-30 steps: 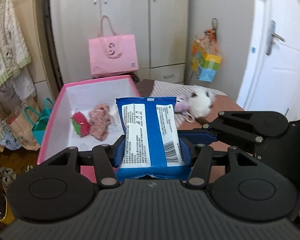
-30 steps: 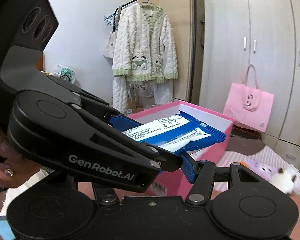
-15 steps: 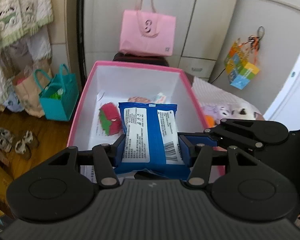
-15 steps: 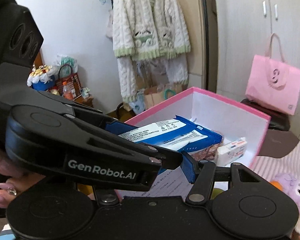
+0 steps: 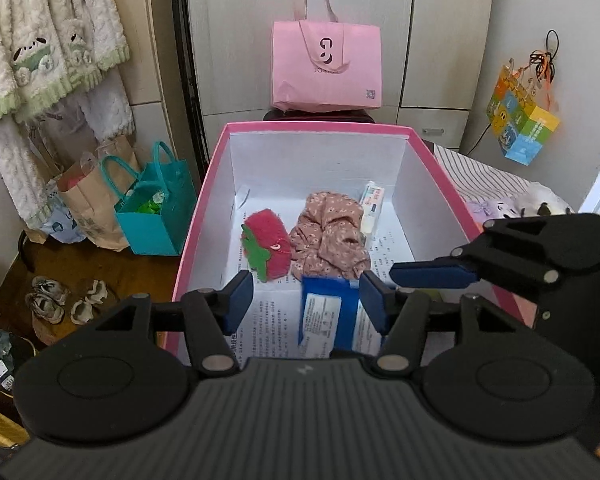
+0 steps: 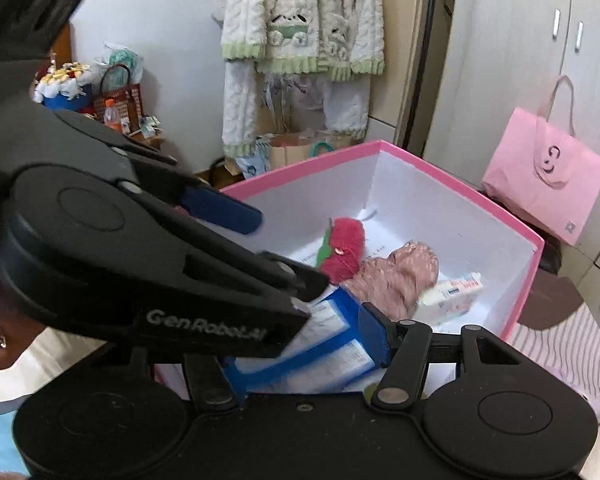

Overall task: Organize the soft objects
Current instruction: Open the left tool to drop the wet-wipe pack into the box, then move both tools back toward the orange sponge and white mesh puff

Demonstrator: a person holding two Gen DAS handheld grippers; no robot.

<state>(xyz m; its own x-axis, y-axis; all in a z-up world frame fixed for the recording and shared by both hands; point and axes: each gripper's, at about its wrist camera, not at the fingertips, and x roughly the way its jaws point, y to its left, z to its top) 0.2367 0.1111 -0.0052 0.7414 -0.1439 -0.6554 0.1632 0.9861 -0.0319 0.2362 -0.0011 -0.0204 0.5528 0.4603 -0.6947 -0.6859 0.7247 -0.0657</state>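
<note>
Blue wipes pack [image 5: 327, 313] lies between the left gripper's [image 5: 307, 298] opening fingers [image 5: 238, 297].

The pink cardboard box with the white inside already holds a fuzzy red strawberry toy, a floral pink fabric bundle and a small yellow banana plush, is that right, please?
Not quite. The pink cardboard box holds the fuzzy red strawberry toy and the floral pink fabric bundle, but there is no banana plush; the third item is a small white packet by the right wall. The left wrist view shows this.

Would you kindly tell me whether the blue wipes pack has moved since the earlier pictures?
Yes. The blue wipes pack has gone from between the left tool's pads down into the pink box.
</note>
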